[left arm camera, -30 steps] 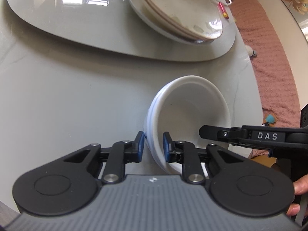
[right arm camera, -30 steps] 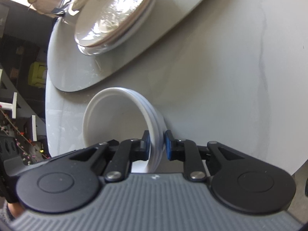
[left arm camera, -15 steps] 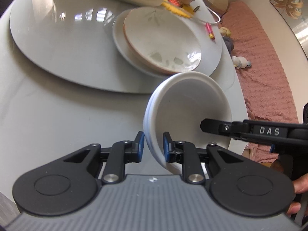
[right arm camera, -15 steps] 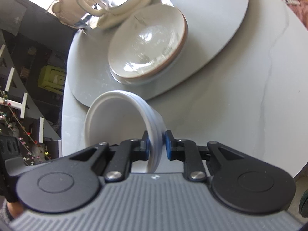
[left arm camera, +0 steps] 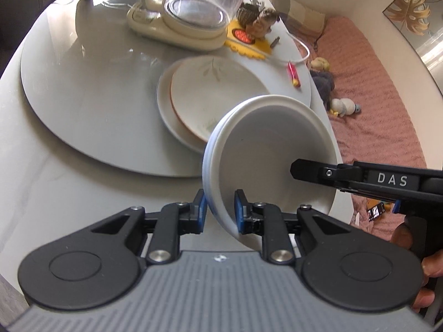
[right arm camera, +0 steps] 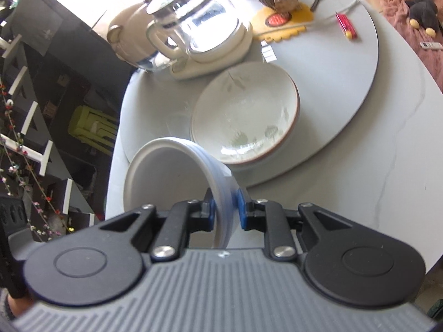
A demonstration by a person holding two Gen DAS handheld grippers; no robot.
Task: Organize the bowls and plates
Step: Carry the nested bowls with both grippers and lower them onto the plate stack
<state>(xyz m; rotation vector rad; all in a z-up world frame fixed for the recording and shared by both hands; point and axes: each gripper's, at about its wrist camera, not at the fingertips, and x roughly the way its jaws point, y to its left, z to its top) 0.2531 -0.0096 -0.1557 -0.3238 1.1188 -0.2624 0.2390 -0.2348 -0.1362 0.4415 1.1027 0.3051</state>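
Bowls (left arm camera: 265,149), white and nested, hang tilted at centre frame, left tongs (left arm camera: 220,210) and right tongs (right arm camera: 224,209) each pinching opposite rims, evidently sharing the load for stacking onto the leaf-patterned dish (right arm camera: 246,121) on the turntable (left arm camera: 83,88).

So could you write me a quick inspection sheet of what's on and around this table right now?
Surface: pale marble table with a grey turntable on it.
Job's things: white bowls, nested, tilted, held off the table; leaf-patterned dish on a white plate.
Clutter: glass kettle, yellow mat, red lighter.
Grippers: left gripper and right gripper both clamp the bowls' rim.
Cables: white cable on the turntable.
Surroundings: pink bedspread with soft toys.
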